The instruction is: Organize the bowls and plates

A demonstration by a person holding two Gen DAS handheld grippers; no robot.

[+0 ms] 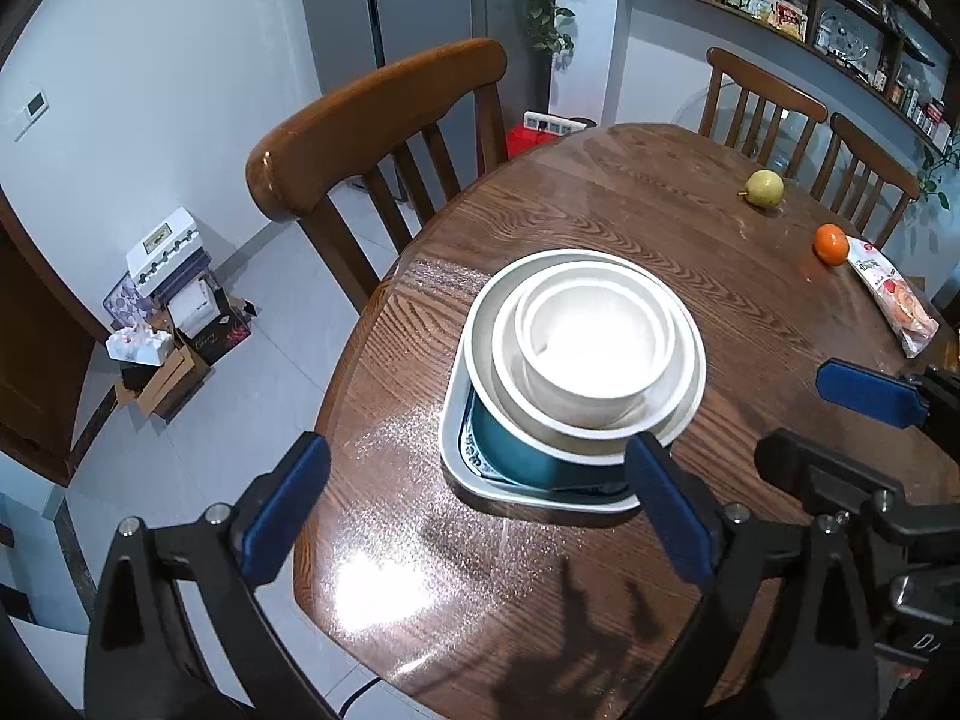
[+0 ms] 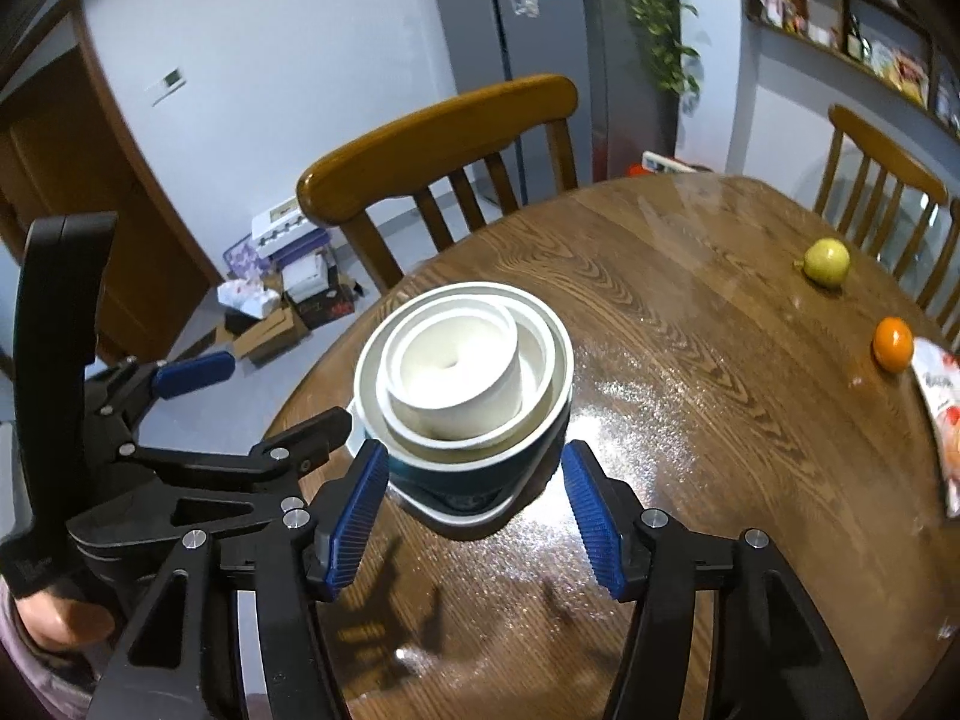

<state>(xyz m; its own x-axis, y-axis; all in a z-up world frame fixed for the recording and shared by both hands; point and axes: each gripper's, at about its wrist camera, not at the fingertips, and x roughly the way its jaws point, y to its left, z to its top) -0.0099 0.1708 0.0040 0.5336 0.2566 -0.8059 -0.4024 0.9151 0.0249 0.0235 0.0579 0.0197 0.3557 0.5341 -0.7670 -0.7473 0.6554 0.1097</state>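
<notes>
One stack of dishes (image 1: 576, 372) sits near the edge of the round wooden bench (image 1: 630, 204): three white round bowls (image 2: 456, 378) nested by size inside a teal bowl (image 2: 480, 468), all on a white rounded-square plate (image 1: 480, 480). One yellow-green pear (image 1: 765, 189), one orange (image 1: 831, 244) and one snack packet (image 1: 894, 300) lie well apart. The left gripper (image 1: 474, 516) has its blue-padded fingers spread wide, holding nothing. The right gripper (image 2: 474, 516) stands partly open, empty, just short of the stack.
</notes>
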